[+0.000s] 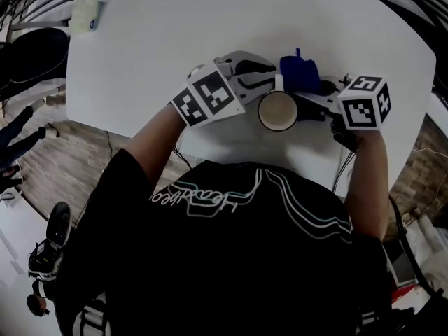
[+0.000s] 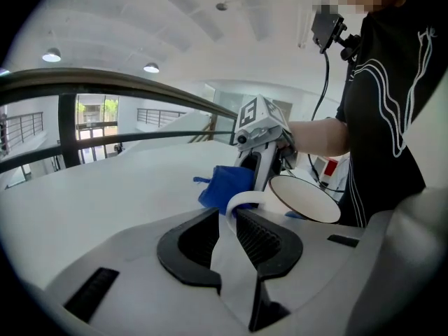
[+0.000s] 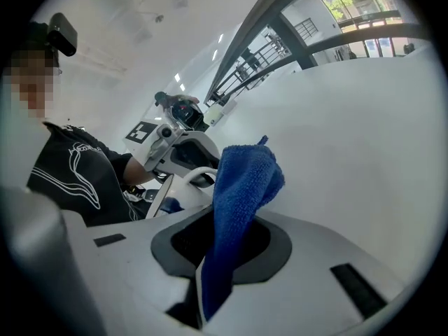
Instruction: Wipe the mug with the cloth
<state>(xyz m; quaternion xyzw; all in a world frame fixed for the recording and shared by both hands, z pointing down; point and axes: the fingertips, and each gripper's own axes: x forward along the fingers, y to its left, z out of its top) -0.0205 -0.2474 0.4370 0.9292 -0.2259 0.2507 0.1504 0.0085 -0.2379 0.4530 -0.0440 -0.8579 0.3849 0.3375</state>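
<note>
A white mug (image 1: 277,110) with a dark rim is held above the white table (image 1: 175,54), its mouth facing up toward the head view. My left gripper (image 1: 269,82) is shut on the mug's handle (image 2: 241,203); the mug's rim (image 2: 305,197) tilts to the right of the jaws. My right gripper (image 1: 323,98) is shut on a blue cloth (image 3: 241,187), which stands bunched up out of the jaws. The cloth (image 1: 299,72) lies against the far right side of the mug. In the left gripper view the blue cloth (image 2: 224,185) shows just beyond the handle, with the right gripper (image 2: 260,161) behind it.
A pale green packet (image 1: 89,9) lies at the table's far left corner. Cables (image 1: 344,165) hang off the near edge by my right arm. A wooden floor (image 1: 56,159) and a person's legs show at left. The table's far part is bare white surface.
</note>
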